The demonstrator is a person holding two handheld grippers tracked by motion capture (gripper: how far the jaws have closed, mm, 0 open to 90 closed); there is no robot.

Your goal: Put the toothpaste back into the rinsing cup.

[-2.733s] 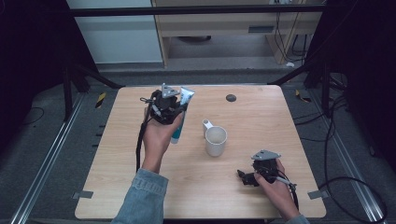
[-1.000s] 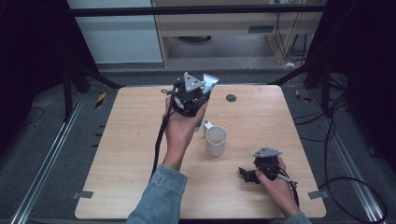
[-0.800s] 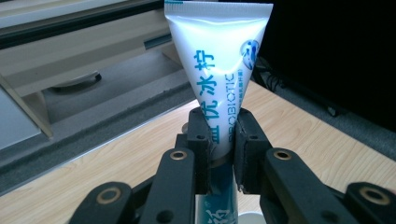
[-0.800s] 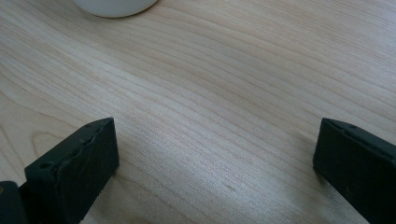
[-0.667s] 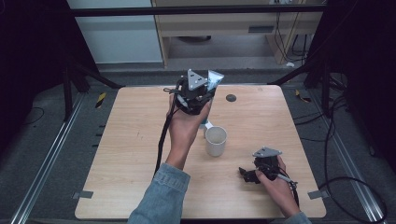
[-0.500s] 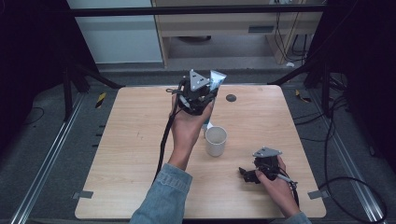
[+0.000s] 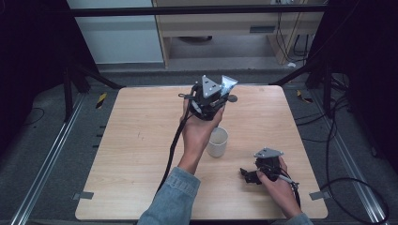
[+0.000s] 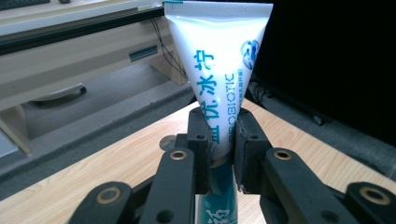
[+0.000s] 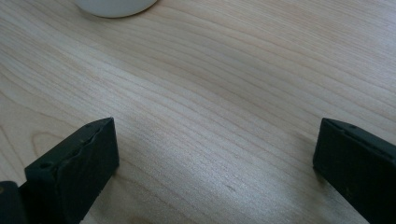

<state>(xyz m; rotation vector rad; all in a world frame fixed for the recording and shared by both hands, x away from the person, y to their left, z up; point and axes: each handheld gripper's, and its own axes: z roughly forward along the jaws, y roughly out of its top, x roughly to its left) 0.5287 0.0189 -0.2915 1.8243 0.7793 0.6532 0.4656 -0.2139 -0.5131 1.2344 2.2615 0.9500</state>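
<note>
tube (image 8: pixel 219 70) | blue print: "PROBIOTIC", Chinese characters "优冰净" | round logo

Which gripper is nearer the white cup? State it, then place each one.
Left. The left gripper, shut on the toothpaste tube, is held just beyond the white cup. The right gripper rests on the table, open, farther off toward the near right corner.

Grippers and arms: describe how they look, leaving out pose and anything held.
Both the left gripper and the right gripper are black, jointed, with flat rectangular jaws and brass-coloured pivot pins. Each carries a grey three-cornered plate on top and trails a black cable. The left forearm wears a blue denim sleeve with a turned cuff.
</note>
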